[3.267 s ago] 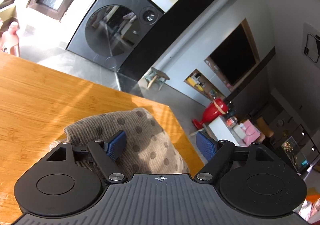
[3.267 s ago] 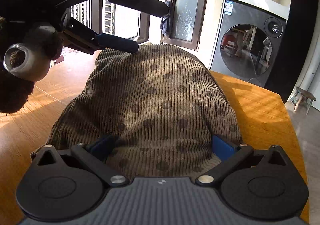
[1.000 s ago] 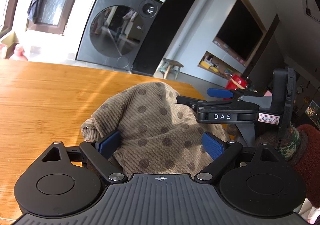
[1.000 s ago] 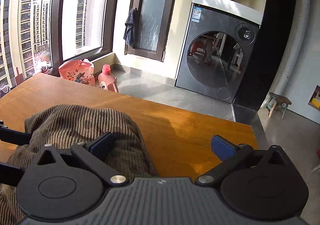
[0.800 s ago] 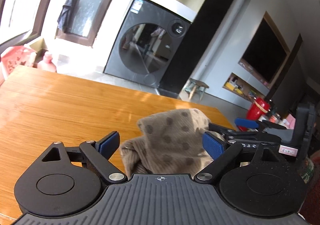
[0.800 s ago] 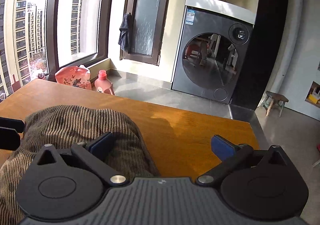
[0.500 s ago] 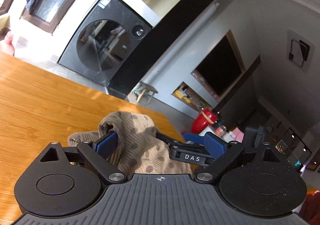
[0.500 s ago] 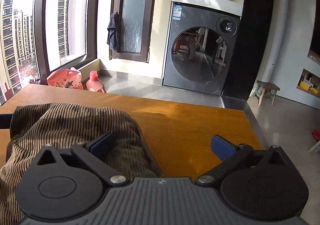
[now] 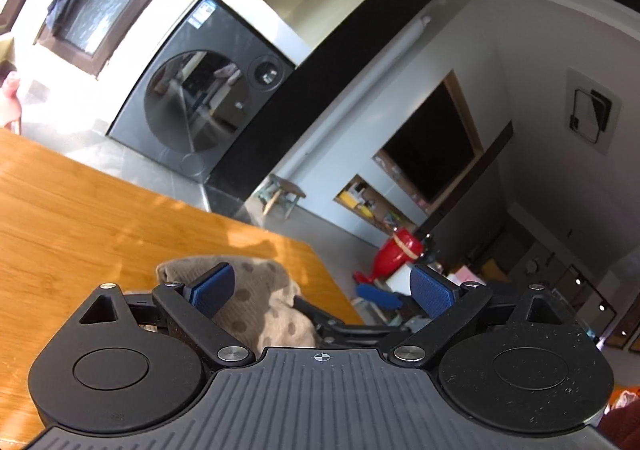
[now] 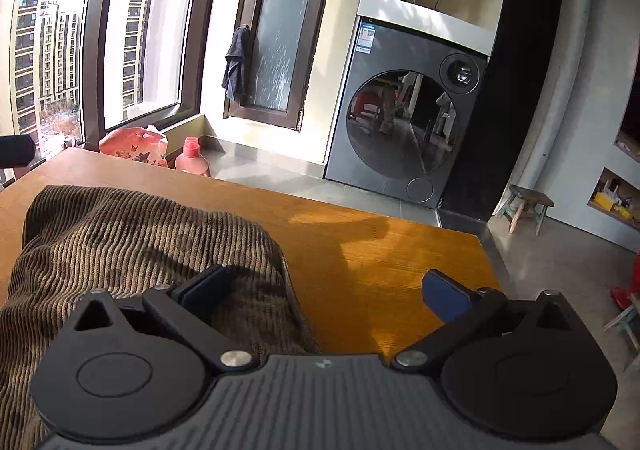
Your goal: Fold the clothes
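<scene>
On the wooden table (image 10: 400, 250) near its corner, your brown dotted cloth (image 10: 132, 242) sits in a soft bunched heap, not a neat flat fold. Your left gripper (image 9: 320, 288) and right gripper (image 10: 324, 290) are both wide apart, holding nothing.

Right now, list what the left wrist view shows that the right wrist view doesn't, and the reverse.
Left wrist view only: the open left claw, a dark wall screen, a red toy, and the right claw's blue tip.

Right wrist view only: the open right claw, big windows with tower blocks, a glass door with a hanging cloth, and a pink bottle.

Both: the dotted brown garment, wooden table, washing machine, and small stool.
</scene>
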The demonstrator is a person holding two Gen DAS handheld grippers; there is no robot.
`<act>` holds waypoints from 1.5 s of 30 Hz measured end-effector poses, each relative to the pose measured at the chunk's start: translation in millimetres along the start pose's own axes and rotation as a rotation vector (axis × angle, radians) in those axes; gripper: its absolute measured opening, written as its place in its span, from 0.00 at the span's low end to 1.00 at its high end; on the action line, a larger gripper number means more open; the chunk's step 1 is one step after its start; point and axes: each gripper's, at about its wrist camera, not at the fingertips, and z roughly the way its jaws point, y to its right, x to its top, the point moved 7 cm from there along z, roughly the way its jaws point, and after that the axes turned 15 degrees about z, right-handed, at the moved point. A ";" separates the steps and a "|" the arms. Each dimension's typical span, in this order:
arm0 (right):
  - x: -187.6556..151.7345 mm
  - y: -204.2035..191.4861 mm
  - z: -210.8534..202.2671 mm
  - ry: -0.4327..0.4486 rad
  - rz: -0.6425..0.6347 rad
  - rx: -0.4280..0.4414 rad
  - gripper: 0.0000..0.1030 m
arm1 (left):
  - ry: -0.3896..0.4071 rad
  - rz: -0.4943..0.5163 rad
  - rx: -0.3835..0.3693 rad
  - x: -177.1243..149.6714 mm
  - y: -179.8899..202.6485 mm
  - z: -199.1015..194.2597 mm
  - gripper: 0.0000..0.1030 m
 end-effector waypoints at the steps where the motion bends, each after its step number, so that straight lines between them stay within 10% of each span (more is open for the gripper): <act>1: 2.6 0.5 -4.7 0.005 -0.014 0.016 1.00 | -0.038 -0.011 0.030 -6.5 -5.8 9.3 0.94; 9: -35.5 0.1 -39.3 -0.055 -0.168 0.182 1.00 | -0.146 0.018 0.169 -13.8 -24.0 28.7 0.92; 19: -7.6 65.3 -41.1 -0.169 0.332 0.434 1.00 | -0.169 0.065 0.174 -37.7 40.4 -27.2 0.94; 21: -15.5 63.4 -34.9 -0.170 0.310 0.415 0.87 | -0.199 0.074 0.168 -50.9 43.9 -23.5 0.93; 24: -28.9 40.9 -28.9 -0.230 0.267 0.482 0.72 | -0.243 0.086 0.233 -59.2 30.5 -20.0 0.86; 35: -0.6 -90.1 20.3 -0.235 0.066 0.579 0.74 | -0.214 0.048 0.509 -37.7 -72.5 -87.9 0.85; 45: 10.9 -155.3 46.6 -0.229 -0.024 0.658 0.77 | -0.010 0.152 0.486 37.4 -70.2 -129.1 0.91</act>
